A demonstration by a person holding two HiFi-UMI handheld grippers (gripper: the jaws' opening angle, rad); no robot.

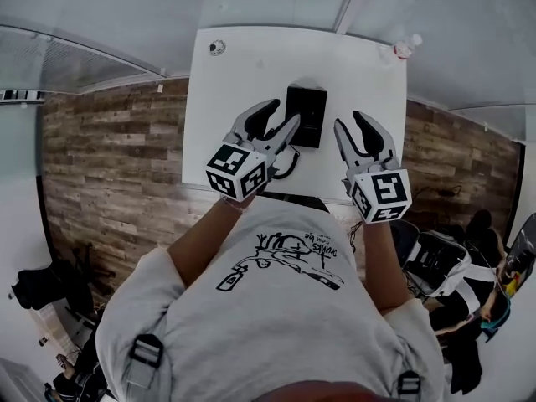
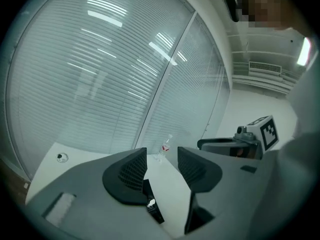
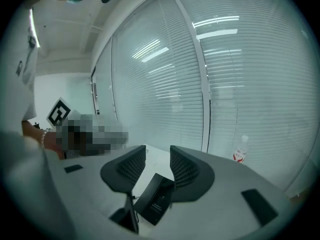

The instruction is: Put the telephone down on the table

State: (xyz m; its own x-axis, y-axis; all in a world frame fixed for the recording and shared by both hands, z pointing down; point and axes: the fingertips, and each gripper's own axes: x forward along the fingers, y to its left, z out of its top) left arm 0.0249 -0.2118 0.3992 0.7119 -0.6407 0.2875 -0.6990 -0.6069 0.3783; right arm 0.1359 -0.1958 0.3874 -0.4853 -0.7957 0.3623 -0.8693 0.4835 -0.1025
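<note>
Grey T-shirt (image 1: pixel 285 308) fills the nearest part of the head view, and two bare forearms reach forward from it.

The left gripper (image 1: pixel 280 117) hangs over the white surface (image 1: pixel 243 74), its marker cube (image 1: pixel 239 170) at the near end. Its fingers (image 1: pixel 266 111) stand well apart, and its own view shows only bare surface in the gap between them. The right gripper (image 1: pixel 352 124) hangs beside it, clear of it. Its fingers (image 1: pixel 366 128) are likewise spread and hold nothing.

A dark cord (image 1: pixel 287 164) loops on the surface beneath the left fingers, on the near side.

The black telephone (image 1: pixel 306 115) lies flat on the surface between the two pairs of fingers, reaching a little past their tips. One left fingertip sits close by its edge; whether they touch cannot be told. In the right gripper view the telephone (image 3: pixel 156 199) lies below the gap, partly under one finger. In the left gripper view only a dark corner of it (image 2: pixel 152 211) shows under a finger.

Farther off, a clear water bottle (image 1: pixel 404 48) with a red label stands at the far corner, well beyond the right fingers. From the left gripper it shows straight ahead between the fingertips (image 2: pixel 165 146). A small round fitting (image 1: pixel 217 47) sits at the other far corner, well beyond the left fingers.

Past the surface rises a glass wall with closed blinds (image 2: pixel 100 74). Wood-plank floor (image 1: pixel 109 157) shows on either side.
</note>
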